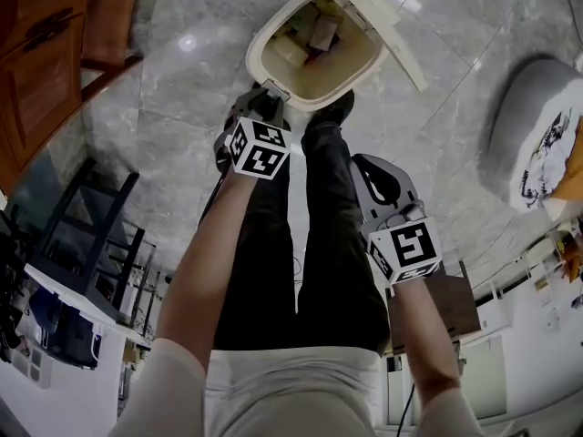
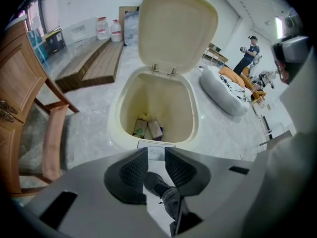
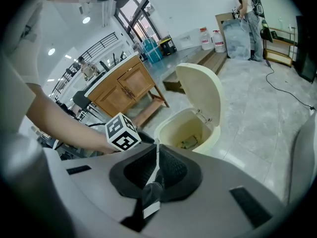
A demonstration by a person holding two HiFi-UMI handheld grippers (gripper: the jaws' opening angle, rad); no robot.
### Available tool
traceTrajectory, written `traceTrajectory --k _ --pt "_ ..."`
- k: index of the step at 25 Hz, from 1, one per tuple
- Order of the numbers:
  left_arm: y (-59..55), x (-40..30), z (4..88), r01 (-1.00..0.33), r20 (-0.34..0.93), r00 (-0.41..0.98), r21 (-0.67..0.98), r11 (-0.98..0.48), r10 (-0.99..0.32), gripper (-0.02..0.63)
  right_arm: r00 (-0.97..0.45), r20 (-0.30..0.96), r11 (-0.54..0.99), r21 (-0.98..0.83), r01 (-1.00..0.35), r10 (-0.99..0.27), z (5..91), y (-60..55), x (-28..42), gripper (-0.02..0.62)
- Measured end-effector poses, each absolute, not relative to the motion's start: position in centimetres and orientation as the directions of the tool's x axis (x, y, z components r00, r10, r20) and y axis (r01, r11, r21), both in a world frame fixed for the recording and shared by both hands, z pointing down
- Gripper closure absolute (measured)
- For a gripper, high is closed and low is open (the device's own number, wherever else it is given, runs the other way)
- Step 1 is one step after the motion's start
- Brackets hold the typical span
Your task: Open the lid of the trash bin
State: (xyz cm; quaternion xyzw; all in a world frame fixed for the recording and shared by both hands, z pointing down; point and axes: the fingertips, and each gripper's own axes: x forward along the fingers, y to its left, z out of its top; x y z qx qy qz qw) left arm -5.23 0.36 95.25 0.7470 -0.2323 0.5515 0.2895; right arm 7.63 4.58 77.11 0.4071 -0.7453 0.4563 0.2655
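Observation:
The cream trash bin (image 1: 273,39) stands on the marble floor with its lid (image 1: 387,21) swung up and back. Cartons and scraps (image 2: 148,128) lie at its bottom. In the left gripper view the lid (image 2: 176,29) stands upright behind the bin's rim (image 2: 116,118). My left gripper (image 1: 264,94) hovers at the bin's near edge, just over the grey PUSH tab (image 2: 156,153). Its jaws stand a little apart with nothing between them. My right gripper (image 1: 364,164) hangs back over the person's right leg, pads (image 3: 171,167) pressed together, empty. From it the bin (image 3: 190,128) shows ahead.
The person's black-trousered legs and shoes (image 1: 332,112) stand right in front of the bin. A wooden chair (image 2: 44,133) is at the left, a wooden cabinet (image 1: 36,62) beyond. A grey beanbag (image 1: 537,135) lies right. Black furniture (image 1: 91,235) stands lower left.

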Motion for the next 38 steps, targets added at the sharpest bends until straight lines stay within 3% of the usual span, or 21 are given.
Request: traceTrajectory --k 38 --pt "-2.1 -4.0 76.8 -0.611 0.914 0.385 0.150 -0.777 -0.126 0.555 -0.408 0.757 0.264 -0.313 -0.912 -0.510 66.6 0.5 10.9 0.558"
